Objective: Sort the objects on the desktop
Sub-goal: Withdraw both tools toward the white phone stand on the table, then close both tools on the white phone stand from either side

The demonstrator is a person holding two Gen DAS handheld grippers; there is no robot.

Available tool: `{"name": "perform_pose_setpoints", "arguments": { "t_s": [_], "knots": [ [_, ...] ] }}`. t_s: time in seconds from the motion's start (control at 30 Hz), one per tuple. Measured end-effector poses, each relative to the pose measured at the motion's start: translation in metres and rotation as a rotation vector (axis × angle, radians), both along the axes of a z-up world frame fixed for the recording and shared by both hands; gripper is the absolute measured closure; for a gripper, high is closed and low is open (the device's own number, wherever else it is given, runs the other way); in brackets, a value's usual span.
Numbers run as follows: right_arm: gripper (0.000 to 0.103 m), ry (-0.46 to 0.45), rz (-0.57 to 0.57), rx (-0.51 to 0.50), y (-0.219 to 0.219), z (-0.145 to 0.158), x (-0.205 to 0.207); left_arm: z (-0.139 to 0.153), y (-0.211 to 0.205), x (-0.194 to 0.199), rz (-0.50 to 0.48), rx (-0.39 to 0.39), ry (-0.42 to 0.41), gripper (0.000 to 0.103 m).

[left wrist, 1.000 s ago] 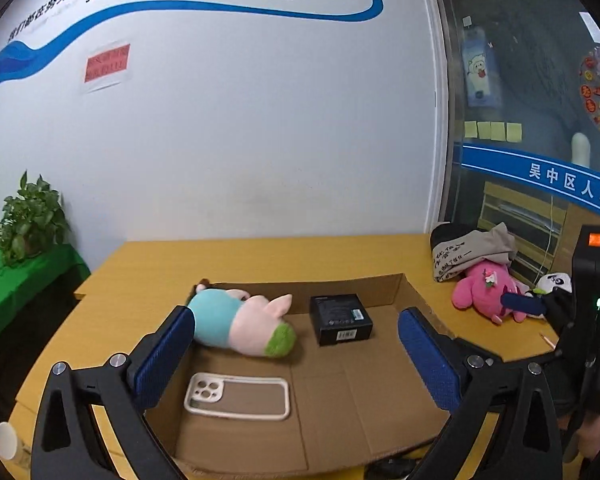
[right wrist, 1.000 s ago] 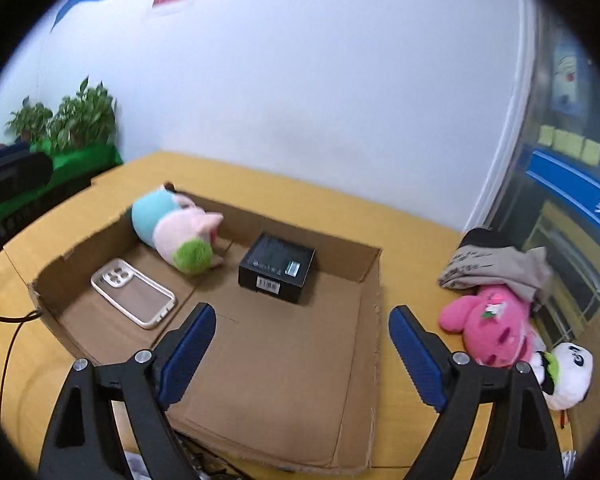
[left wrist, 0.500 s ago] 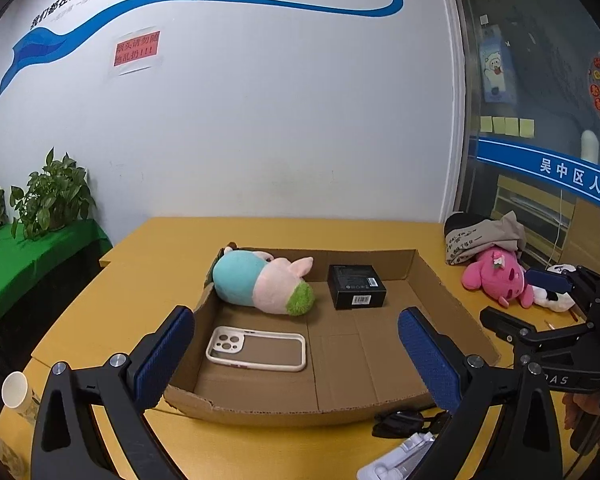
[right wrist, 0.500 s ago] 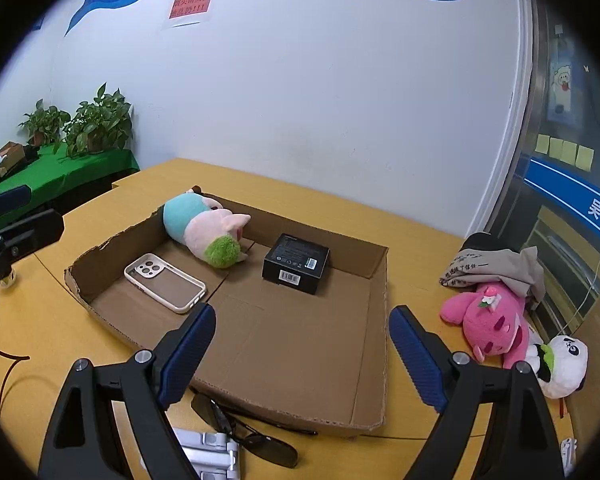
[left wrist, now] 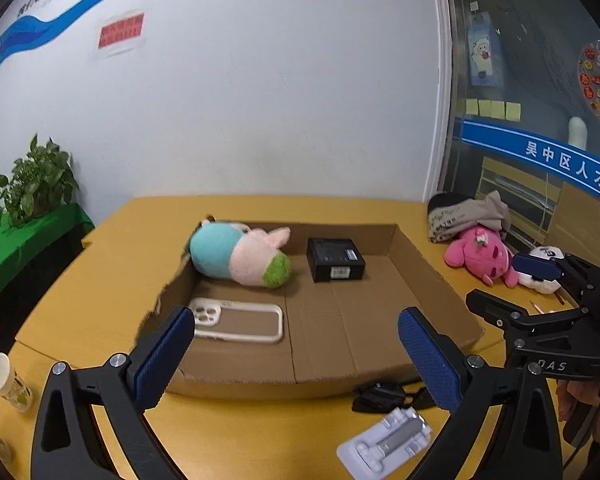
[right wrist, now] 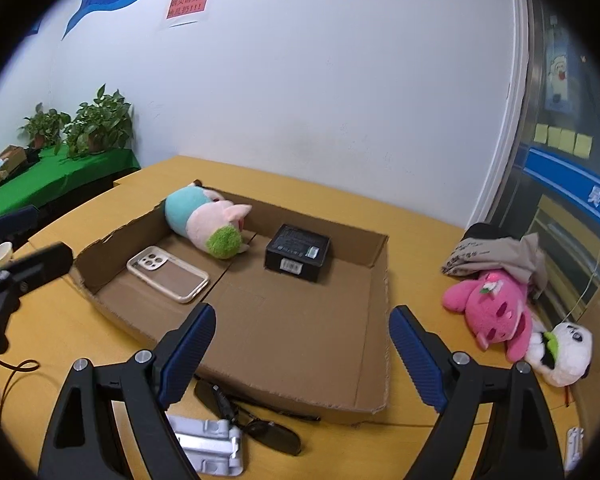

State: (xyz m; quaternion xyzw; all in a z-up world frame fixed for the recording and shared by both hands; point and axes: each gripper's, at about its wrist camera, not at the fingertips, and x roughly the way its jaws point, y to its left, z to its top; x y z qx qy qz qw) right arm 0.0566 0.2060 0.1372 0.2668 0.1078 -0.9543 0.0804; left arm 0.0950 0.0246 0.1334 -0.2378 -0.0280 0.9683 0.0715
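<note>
A shallow cardboard tray [left wrist: 428, 280] [right wrist: 376, 280] lies on the yellow table. In it are a blue-pink-green plush [left wrist: 240, 256] [right wrist: 206, 222], a black box [left wrist: 335, 265] [right wrist: 298, 252] and a white phone case [left wrist: 236, 320] [right wrist: 168, 274]. In front of the tray lie dark sunglasses [left wrist: 384, 394] [right wrist: 252, 420] and a white plastic holder [left wrist: 388, 440] [right wrist: 212, 444]. My left gripper [left wrist: 296, 356] is open and empty, held above the tray's near edge. My right gripper [right wrist: 302, 356] is open and empty, also near the front edge; it shows at the right of the left wrist view [left wrist: 540, 304].
A pink plush [left wrist: 482, 256] [right wrist: 492, 312], a panda plush [right wrist: 560, 352] and a folded grey cloth [left wrist: 468, 216] [right wrist: 496, 252] lie at the table's right. A paper cup [left wrist: 6, 376] [right wrist: 2, 254] stands at the left. Potted plants [right wrist: 100, 120] stand on a green table.
Both grippers have drawn back from over the tray toward the table's front edge. The sunglasses and white holder have come into view. Both stay open.
</note>
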Motion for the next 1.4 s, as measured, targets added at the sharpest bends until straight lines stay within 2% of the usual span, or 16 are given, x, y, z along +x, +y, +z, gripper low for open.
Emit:
{"name": "perform_pose_setpoints", "arguments": {
  "t_s": [0.13,0.23,0.37,0.47,0.57,0.63,0.67,0.7,0.73,0.77,0.8,0.93,1.0,1.07,1.13,1.4],
  "knots": [
    [0.014,-0.109,0.066,-0.096,0.017,-0.019,0.007,-0.028,-0.002,0.002,-0.032,0.044,-0.115,0.0],
    [0.014,-0.225,0.115,-0.164,0.03,-0.054,0.014,-0.063,-0.002,0.001,-0.058,0.084,-0.242,0.0],
    [0.015,-0.373,0.144,-0.183,0.031,-0.11,0.02,-0.101,0.001,0.001,-0.072,0.138,-0.368,0.0],
    [0.018,-0.411,0.134,-0.224,0.029,-0.128,0.022,-0.121,0.01,0.002,-0.086,0.169,-0.423,0.0],
    [0.021,-0.42,0.13,-0.213,0.023,-0.135,0.019,-0.132,0.022,0.001,-0.115,0.166,-0.444,0.002],
    [0.029,-0.438,0.136,-0.199,0.02,-0.142,0.016,-0.139,0.027,-0.001,-0.122,0.157,-0.459,0.008],
    [0.039,-0.451,0.139,-0.201,0.02,-0.144,0.013,-0.143,0.031,-0.001,-0.132,0.155,-0.468,0.01],
    [0.045,-0.466,0.141,-0.205,0.02,-0.148,0.012,-0.148,0.033,-0.003,-0.138,0.151,-0.481,0.015],
    [0.046,-0.475,0.142,-0.207,0.019,-0.151,0.011,-0.152,0.035,-0.005,-0.14,0.147,-0.5,0.023],
    [0.046,-0.48,0.147,-0.215,0.018,-0.154,0.011,-0.157,0.038,-0.006,-0.14,0.144,-0.514,0.025],
    [0.047,-0.477,0.154,-0.229,0.017,-0.155,0.012,-0.155,0.039,-0.005,-0.135,0.132,-0.489,0.025],
    [0.051,-0.474,0.176,-0.207,0.011,-0.157,0.014,-0.156,0.04,-0.006,-0.139,0.137,-0.477,0.027],
    [0.062,-0.482,0.199,-0.244,0.011,-0.158,0.014,-0.156,0.044,-0.003,-0.158,0.122,-0.465,0.033],
    [0.062,-0.476,0.201,-0.242,0.011,-0.158,0.014,-0.157,0.05,0.0,-0.185,0.116,-0.455,0.041],
    [0.062,-0.469,0.198,-0.248,0.011,-0.158,0.015,-0.157,0.051,0.0,-0.207,0.116,-0.458,0.056],
    [0.063,-0.449,0.178,-0.251,0.009,-0.158,0.024,-0.157,0.048,0.005,-0.215,0.136,-0.466,0.06]
  ]
}}
